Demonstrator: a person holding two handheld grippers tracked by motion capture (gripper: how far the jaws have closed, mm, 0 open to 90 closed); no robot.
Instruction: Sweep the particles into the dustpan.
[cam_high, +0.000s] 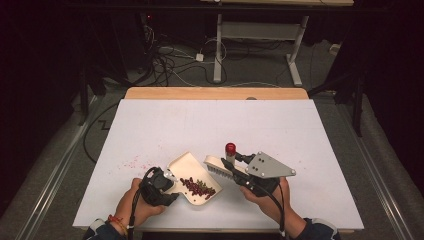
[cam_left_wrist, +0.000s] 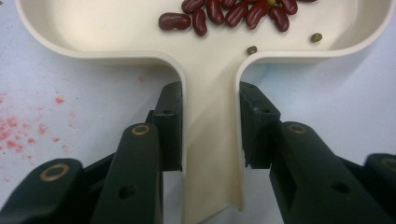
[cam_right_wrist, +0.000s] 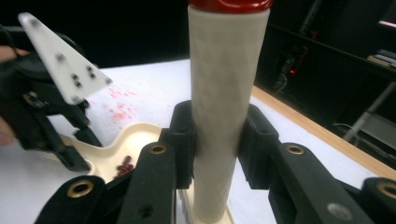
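A cream dustpan (cam_high: 186, 165) lies on the white table, with dark red beans (cam_high: 198, 186) heaped near its front lip. My left gripper (cam_high: 171, 181) is shut on the dustpan's flat handle (cam_left_wrist: 212, 140), one pad against each side. Red beans (cam_left_wrist: 233, 11) and two small green ones (cam_left_wrist: 252, 49) lie in the tray just beyond. My right gripper (cam_high: 235, 163) is shut on the upright cylindrical handle (cam_right_wrist: 226, 93) of a brush (cam_high: 217, 167) with a red cap (cam_high: 230, 148). The brush's bristles stand just right of the pan. The pan (cam_right_wrist: 135, 140) and the left gripper (cam_right_wrist: 46, 116) lie beyond the brush handle.
Pink specks (cam_high: 132, 162) stain the table (cam_high: 300, 150) left of the dustpan. A wooden strip (cam_high: 215, 93) runs along the far edge. Beyond it, cables (cam_high: 170, 65) and a desk frame (cam_high: 260, 35) stand on the floor.
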